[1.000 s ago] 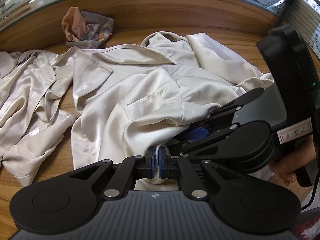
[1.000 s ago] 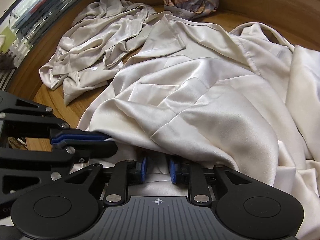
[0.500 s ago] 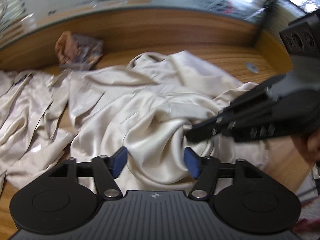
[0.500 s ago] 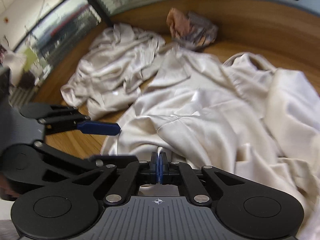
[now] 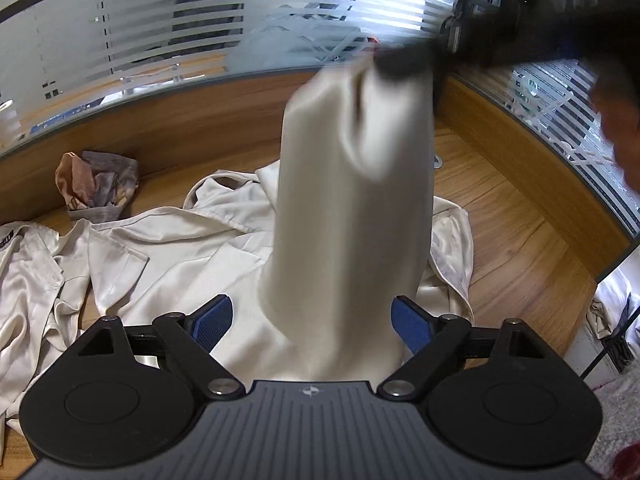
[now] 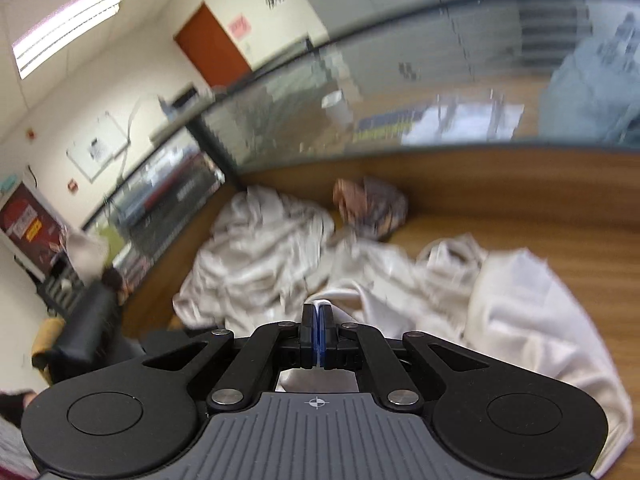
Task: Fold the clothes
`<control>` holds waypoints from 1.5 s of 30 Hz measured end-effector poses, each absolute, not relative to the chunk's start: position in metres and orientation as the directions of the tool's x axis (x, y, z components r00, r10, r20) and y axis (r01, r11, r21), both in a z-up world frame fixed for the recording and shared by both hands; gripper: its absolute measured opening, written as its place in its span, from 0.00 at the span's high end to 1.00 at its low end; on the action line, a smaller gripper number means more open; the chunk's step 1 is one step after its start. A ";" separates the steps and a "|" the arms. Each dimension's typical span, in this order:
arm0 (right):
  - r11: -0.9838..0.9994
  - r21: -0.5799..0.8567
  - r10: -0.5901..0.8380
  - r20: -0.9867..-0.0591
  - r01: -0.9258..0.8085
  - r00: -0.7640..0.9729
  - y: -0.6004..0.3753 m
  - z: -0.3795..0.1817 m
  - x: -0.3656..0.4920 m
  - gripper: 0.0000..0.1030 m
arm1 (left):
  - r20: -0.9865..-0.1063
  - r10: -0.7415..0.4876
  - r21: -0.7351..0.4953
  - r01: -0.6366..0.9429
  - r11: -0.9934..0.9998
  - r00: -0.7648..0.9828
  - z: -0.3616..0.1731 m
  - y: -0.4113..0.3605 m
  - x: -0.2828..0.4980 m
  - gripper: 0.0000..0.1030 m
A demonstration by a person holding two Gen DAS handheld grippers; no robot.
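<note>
A cream satin garment (image 5: 352,200) is pulled up from the wooden table (image 5: 520,248) into a tall hanging column. At its top, blurred, my right gripper (image 5: 404,66) holds it. In the right wrist view that gripper (image 6: 318,320) is shut, with a fold of the cream cloth (image 6: 520,320) pinched between its blue pads. My left gripper (image 5: 312,320) is low in front of the column and its jaws are opening. The cloth hangs between the blue pads (image 5: 212,320) without either one pressing on it.
A second cream garment (image 5: 28,280) lies crumpled at the table's left. A brown and grey bundle of cloth (image 5: 96,184) sits by the back wall. Low wooden walls topped with glass (image 5: 160,40) bound the table behind and on the right. Bare wood shows on the right.
My left gripper let go of the cloth and opened wide. My right gripper shut on the garment and rose, drawing it up off the table into a column.
</note>
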State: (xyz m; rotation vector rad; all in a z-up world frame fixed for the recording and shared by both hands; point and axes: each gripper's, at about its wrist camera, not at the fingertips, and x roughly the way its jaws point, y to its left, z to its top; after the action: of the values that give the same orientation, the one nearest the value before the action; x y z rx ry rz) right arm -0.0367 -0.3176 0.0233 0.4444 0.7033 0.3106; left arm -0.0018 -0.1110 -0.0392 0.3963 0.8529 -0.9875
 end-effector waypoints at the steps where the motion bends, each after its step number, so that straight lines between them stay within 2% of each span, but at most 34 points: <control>1: 0.864 0.486 0.410 -0.533 -0.129 0.740 -0.320 0.032 -0.038 0.97 | -0.779 -0.564 -0.077 0.851 0.519 0.274 -0.040 -0.110 -0.002 0.12; 4: 0.876 0.460 0.388 -0.495 -0.144 0.778 -0.325 0.052 -0.038 0.97 | -0.781 -0.560 -0.095 0.833 0.545 0.278 -0.042 -0.102 0.000 0.12; 7: 0.902 0.402 0.364 -0.517 -0.156 0.775 -0.318 0.050 -0.028 0.97 | -0.781 -0.540 -0.096 0.793 0.601 0.314 -0.044 -0.089 0.005 0.12; 15: 0.909 0.364 0.405 -0.656 -0.203 0.637 -0.272 -0.032 -0.004 0.97 | -0.795 -0.462 -0.117 0.649 0.752 0.392 -0.049 -0.050 0.032 0.18; 19: 0.896 0.373 0.442 -0.706 -0.239 0.554 -0.248 -0.071 -0.004 0.96 | -0.810 -0.445 -0.137 0.614 0.777 0.383 -0.057 -0.042 0.038 0.25; 24: 0.889 0.360 0.455 -0.759 -0.282 0.465 -0.223 -0.100 -0.013 0.94 | -0.830 -0.418 -0.121 0.611 0.782 0.370 -0.069 -0.044 0.035 0.34; 25: 0.887 0.364 0.460 -0.762 -0.286 0.456 -0.222 -0.102 -0.016 0.94 | -0.832 -0.415 -0.117 0.614 0.780 0.368 -0.071 -0.045 0.034 0.39; 28: 0.882 0.369 0.466 -0.769 -0.291 0.437 -0.220 -0.104 -0.025 0.84 | -0.838 -0.410 -0.109 0.624 0.773 0.361 -0.076 -0.045 0.032 0.44; 38: 0.930 0.325 0.368 -0.811 -0.173 0.455 -0.242 -0.117 -0.029 0.83 | -0.840 -0.444 -0.116 0.695 0.709 0.313 -0.080 -0.055 0.017 0.45; 39: 0.931 0.323 0.364 -0.813 -0.168 0.455 -0.244 -0.118 -0.029 0.83 | -0.839 -0.452 -0.122 0.705 0.698 0.302 -0.080 -0.057 0.015 0.48; 40: 0.933 0.321 0.360 -0.815 -0.164 0.454 -0.245 -0.120 -0.029 0.83 | -0.844 -0.456 -0.129 0.717 0.685 0.283 -0.081 -0.060 0.013 0.59; 41: 0.934 0.317 0.356 -0.817 -0.163 0.453 -0.246 -0.121 -0.029 0.83 | -0.849 -0.459 -0.137 0.729 0.670 0.262 -0.082 -0.063 0.012 0.66; 45: 0.937 0.309 0.349 -0.822 -0.161 0.451 -0.246 -0.122 -0.032 0.83 | -0.853 -0.480 -0.177 0.750 0.638 0.207 -0.083 -0.070 0.006 0.67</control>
State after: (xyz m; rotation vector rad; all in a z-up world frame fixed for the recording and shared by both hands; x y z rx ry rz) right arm -0.0317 -0.2457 -0.1224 0.1972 1.0586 0.3172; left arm 0.0057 -0.0700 -0.0826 0.3030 1.0530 -0.8744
